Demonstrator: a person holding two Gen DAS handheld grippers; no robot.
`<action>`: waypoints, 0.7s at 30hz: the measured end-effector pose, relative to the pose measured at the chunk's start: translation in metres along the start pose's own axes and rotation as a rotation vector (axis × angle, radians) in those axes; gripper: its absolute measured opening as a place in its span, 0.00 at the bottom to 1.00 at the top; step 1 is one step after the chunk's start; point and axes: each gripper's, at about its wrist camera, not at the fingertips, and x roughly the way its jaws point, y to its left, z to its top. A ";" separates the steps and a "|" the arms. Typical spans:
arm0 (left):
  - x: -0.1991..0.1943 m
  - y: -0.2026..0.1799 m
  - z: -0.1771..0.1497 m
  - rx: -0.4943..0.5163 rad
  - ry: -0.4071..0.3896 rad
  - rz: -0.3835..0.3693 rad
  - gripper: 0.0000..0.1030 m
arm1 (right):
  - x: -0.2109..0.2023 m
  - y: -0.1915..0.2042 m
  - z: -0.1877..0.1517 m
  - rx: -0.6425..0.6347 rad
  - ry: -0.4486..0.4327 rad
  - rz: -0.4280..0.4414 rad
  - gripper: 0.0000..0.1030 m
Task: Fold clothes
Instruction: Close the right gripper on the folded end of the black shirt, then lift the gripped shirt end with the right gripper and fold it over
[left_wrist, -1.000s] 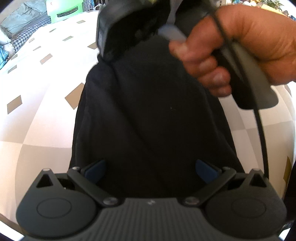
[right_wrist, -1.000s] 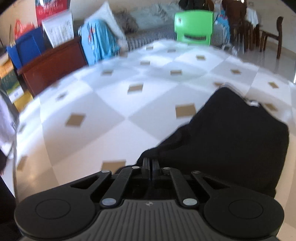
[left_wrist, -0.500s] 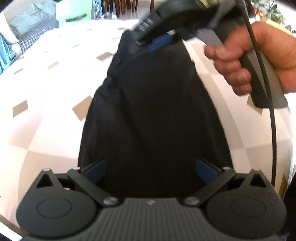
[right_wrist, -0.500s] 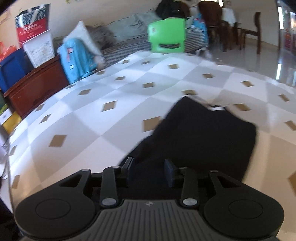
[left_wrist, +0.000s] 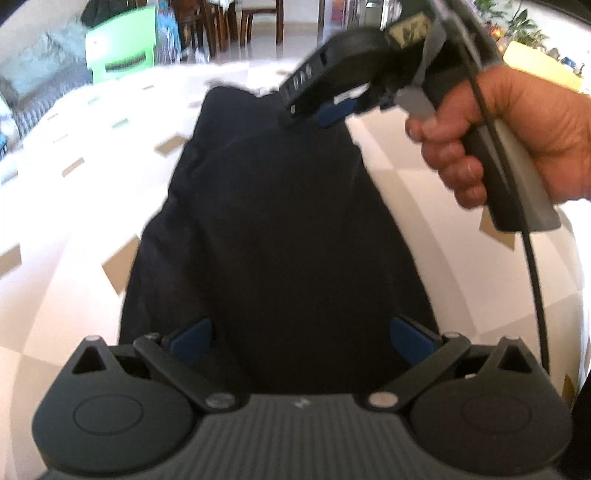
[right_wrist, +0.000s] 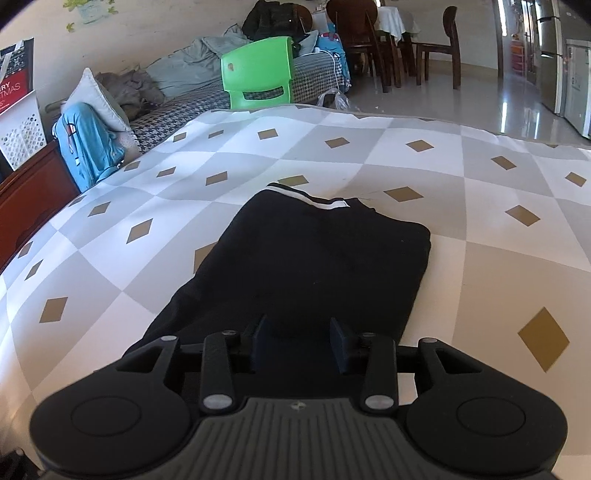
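Left wrist view: left gripper (left_wrist: 301, 334) has its jaws spread wide, blue pads apart on either side of the near end of the black garment (left_wrist: 280, 221), nothing pinched. The garment lies as a long folded strip on the checked worktop (left_wrist: 66, 229), running away from the camera toward the green chair (left_wrist: 120, 61). Right gripper (left_wrist: 325, 110) sits at the garment's far end, tilted down, carried by the person's right hand (left_wrist: 517, 136); blurred, but a blue pad shows clear of the cloth. Right wrist view: same garment (right_wrist: 317, 258) on the worktop (right_wrist: 480, 206), with a white stripe along the edge (right_wrist: 314, 199) nearest the green chair (right_wrist: 258, 74). Right gripper (right_wrist: 295, 343) jaws are opening; the gap between the pads shows cloth behind it, not gripped. Judgement: a fold has just been laid down and released, so the garment is partway folded, lengthwise fold done. The next move likely calls for both grippers to regrip one short end, probably the one by the left gripper, pinch both corners and carry it over toward the striped edge, keeping layers aligned. Risk: grabbing only the top layer and pulling the fold open.
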 end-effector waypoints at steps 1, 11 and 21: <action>0.002 -0.016 0.000 -0.006 0.007 0.008 1.00 | 0.002 0.000 -0.001 -0.008 -0.002 -0.002 0.38; 0.047 -0.021 -0.002 0.013 0.010 0.039 1.00 | 0.029 -0.002 -0.010 -0.071 0.011 -0.095 0.52; 0.026 -0.024 -0.031 0.009 0.012 0.040 1.00 | 0.036 -0.004 -0.011 -0.071 0.008 -0.178 0.65</action>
